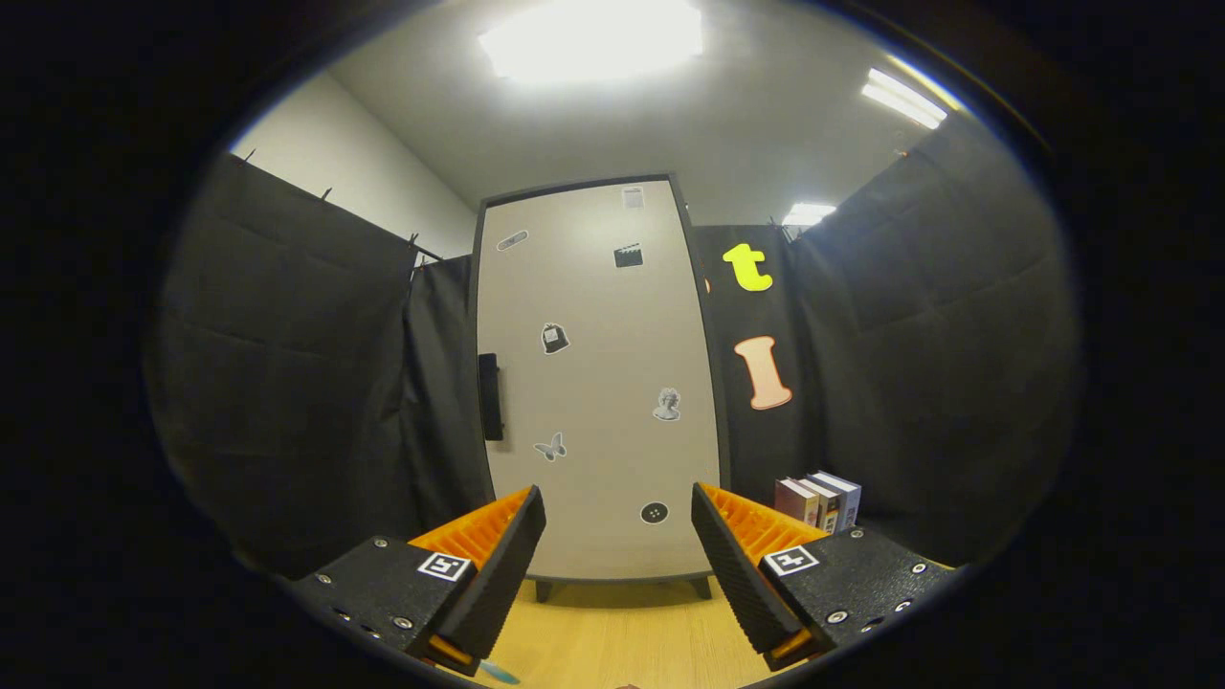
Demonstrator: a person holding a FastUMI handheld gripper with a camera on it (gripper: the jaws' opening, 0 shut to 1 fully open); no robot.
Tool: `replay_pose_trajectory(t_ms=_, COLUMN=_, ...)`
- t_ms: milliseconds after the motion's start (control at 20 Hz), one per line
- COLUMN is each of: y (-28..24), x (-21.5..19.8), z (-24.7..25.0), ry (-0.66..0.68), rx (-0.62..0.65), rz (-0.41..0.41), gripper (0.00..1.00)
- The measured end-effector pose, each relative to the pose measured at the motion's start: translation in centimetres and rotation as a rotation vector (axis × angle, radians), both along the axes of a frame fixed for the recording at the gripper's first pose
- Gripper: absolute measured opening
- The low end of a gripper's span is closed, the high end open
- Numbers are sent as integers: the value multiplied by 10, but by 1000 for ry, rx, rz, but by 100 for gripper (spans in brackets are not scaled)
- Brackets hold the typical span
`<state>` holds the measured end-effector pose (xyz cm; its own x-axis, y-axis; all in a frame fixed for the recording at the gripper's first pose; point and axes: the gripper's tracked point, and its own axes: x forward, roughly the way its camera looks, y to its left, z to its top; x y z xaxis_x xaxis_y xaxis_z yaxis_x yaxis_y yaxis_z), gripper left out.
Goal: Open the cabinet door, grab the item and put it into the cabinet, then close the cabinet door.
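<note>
A tall white cabinet (598, 383) with a dark frame stands straight ahead on short legs, its door shut. Several small stickers dot the door. A black handle (489, 396) runs vertically along the door's left edge. My gripper (617, 507) is open, its two orange-and-black fingers spread wide with nothing between them, a short way back from the door's lower part. A small blue object (500, 673) peeks out on the wooden table under the left finger; I cannot tell what it is.
A few books (818, 500) stand upright to the right of the cabinet, just beyond the right finger. The wooden tabletop (622, 636) stretches from the fingers to the cabinet's feet. Black cloth walls close in on both sides.
</note>
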<state>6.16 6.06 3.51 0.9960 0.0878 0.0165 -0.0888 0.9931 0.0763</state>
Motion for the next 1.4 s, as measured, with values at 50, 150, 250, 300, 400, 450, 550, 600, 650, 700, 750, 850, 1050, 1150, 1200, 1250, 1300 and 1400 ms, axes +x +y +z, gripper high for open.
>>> replay_pose_trajectory(t_ms=50, y=5, x=8, z=4, ry=-1, rx=8, rz=6, gripper=95)
replay_pose_trajectory(t_ms=150, y=15, x=27, z=12, ry=-5, rx=31, rz=14, gripper=95)
replay_pose_trajectory(t_ms=250, y=26, x=47, z=19, ry=-3, rx=53, rz=27, gripper=95)
replay_pose_trajectory(t_ms=300, y=32, x=56, z=22, ry=0, rx=61, rz=34, gripper=95)
replay_pose_trajectory(t_ms=400, y=44, x=76, z=25, ry=11, rx=66, rz=48, gripper=95)
replay_pose_trajectory(t_ms=450, y=51, x=86, z=25, ry=19, rx=66, rz=57, gripper=95)
replay_pose_trajectory(t_ms=550, y=65, x=103, z=25, ry=32, rx=69, rz=82, gripper=95)
replay_pose_trajectory(t_ms=600, y=73, x=111, z=26, ry=36, rx=68, rz=92, gripper=95)
replay_pose_trajectory(t_ms=650, y=79, x=120, z=27, ry=38, rx=65, rz=99, gripper=95)
replay_pose_trajectory(t_ms=700, y=86, x=128, z=29, ry=38, rx=64, rz=105, gripper=95)
replay_pose_trajectory(t_ms=750, y=92, x=136, z=30, ry=36, rx=67, rz=111, gripper=95)
replay_pose_trajectory(t_ms=850, y=107, x=150, z=35, ry=26, rx=78, rz=131, gripper=94)
replay_pose_trajectory(t_ms=1050, y=136, x=176, z=41, ry=9, rx=77, rz=159, gripper=94)
replay_pose_trajectory(t_ms=1150, y=151, x=189, z=40, ry=12, rx=73, rz=175, gripper=92)
replay_pose_trajectory(t_ms=1200, y=157, x=196, z=41, ry=9, rx=69, rz=182, gripper=91)
replay_pose_trajectory(t_ms=1250, y=164, x=203, z=41, ry=5, rx=64, rz=189, gripper=89)
replay_pose_trajectory(t_ms=1300, y=169, x=210, z=39, ry=4, rx=58, rz=190, gripper=88)
replay_pose_trajectory(t_ms=1400, y=182, x=223, z=33, ry=19, rx=43, rz=209, gripper=85)
